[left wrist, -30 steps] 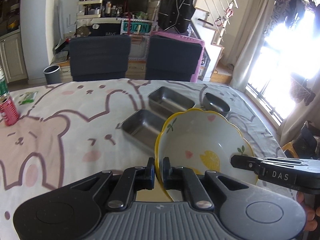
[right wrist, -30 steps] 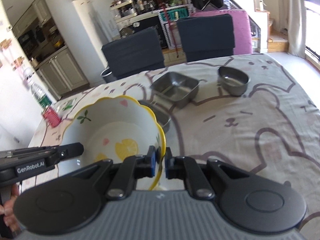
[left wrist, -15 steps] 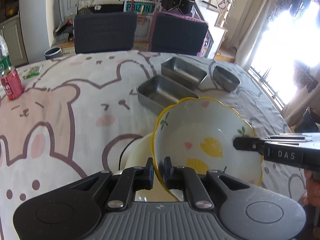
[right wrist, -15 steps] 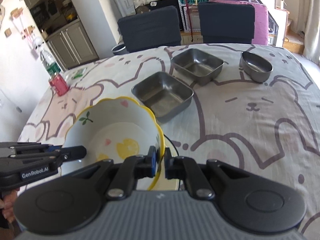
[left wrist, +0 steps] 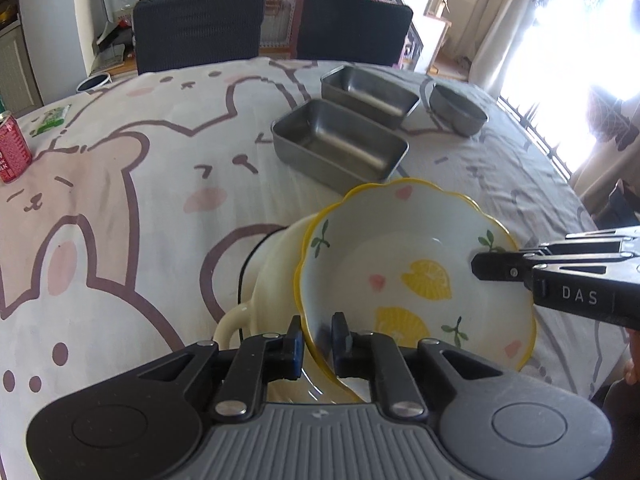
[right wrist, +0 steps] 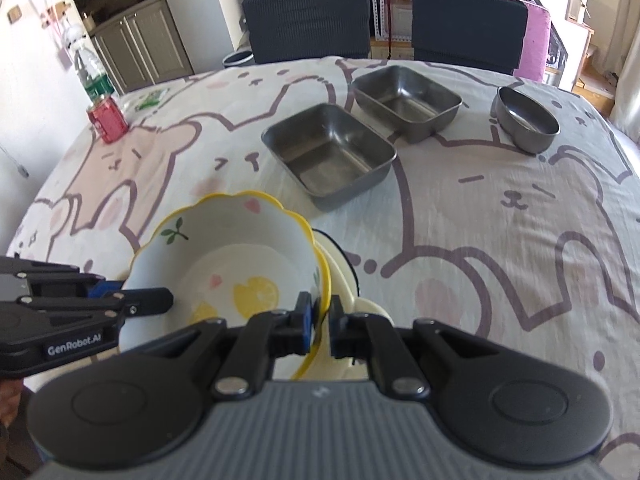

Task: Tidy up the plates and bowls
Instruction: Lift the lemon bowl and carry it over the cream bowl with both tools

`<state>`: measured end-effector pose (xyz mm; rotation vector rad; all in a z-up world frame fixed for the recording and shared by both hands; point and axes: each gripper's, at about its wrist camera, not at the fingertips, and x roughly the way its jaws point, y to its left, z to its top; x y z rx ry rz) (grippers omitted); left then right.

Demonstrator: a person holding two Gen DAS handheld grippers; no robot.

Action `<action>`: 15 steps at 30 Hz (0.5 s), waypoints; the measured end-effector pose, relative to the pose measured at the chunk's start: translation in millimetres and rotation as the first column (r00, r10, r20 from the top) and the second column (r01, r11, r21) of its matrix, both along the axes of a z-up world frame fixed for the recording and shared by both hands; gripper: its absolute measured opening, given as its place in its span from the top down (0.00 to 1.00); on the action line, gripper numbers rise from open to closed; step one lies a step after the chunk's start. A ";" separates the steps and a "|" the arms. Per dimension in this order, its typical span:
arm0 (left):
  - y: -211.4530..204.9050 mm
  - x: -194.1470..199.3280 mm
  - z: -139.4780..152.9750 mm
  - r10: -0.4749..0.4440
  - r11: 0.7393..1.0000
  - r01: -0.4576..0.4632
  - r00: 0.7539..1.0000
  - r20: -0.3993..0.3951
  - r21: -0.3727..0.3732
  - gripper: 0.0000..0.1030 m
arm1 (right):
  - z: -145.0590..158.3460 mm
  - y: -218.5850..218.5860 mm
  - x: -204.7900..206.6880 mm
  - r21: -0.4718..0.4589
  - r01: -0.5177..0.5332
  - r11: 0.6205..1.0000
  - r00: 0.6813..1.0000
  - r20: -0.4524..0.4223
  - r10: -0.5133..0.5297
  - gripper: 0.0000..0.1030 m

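A white bowl with a yellow scalloped rim and lemon prints (left wrist: 416, 276) (right wrist: 236, 272) is held between both grippers. My left gripper (left wrist: 318, 344) is shut on its near left rim. My right gripper (right wrist: 320, 320) is shut on its opposite rim and shows in the left wrist view (left wrist: 560, 280). The bowl hangs just above a cream dish with a handle (left wrist: 272, 268) (right wrist: 344, 280) on the table. Two square steel trays (left wrist: 340, 144) (left wrist: 368, 94) and a round steel bowl (left wrist: 458, 110) stand farther back.
A red can (left wrist: 12, 150) (right wrist: 108, 122) and a green packet (left wrist: 52, 118) lie at the table's far left, with a water bottle (right wrist: 90, 76) behind the can. Two dark chairs (left wrist: 200, 28) (left wrist: 356, 26) stand at the far edge. The bear-print tablecloth (left wrist: 120, 208) covers the table.
Both grippers have lifted and tilted downward with the lemon bowl still held. The cream dish under the bowl has come into sight, and more of the tabletop shows.
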<state>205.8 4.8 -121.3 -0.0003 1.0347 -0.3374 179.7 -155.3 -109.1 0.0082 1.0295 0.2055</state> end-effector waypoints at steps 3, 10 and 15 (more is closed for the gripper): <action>-3.6 1.3 -5.7 -0.014 1.000 0.014 1.000 -0.021 0.012 0.83 | -3.4 2.1 1.3 -0.019 -0.005 1.000 1.000 -0.014 0.005 0.91; -12.0 1.9 -17.5 -0.041 0.998 0.043 0.998 -0.050 0.055 0.81 | -8.6 4.3 3.0 -0.056 -0.026 0.998 0.999 -0.025 0.025 0.92; -13.7 3.1 -19.7 -0.045 0.997 0.049 0.998 -0.053 0.068 0.81 | -8.8 5.6 3.6 -0.073 -0.043 0.996 0.999 -0.022 0.041 0.92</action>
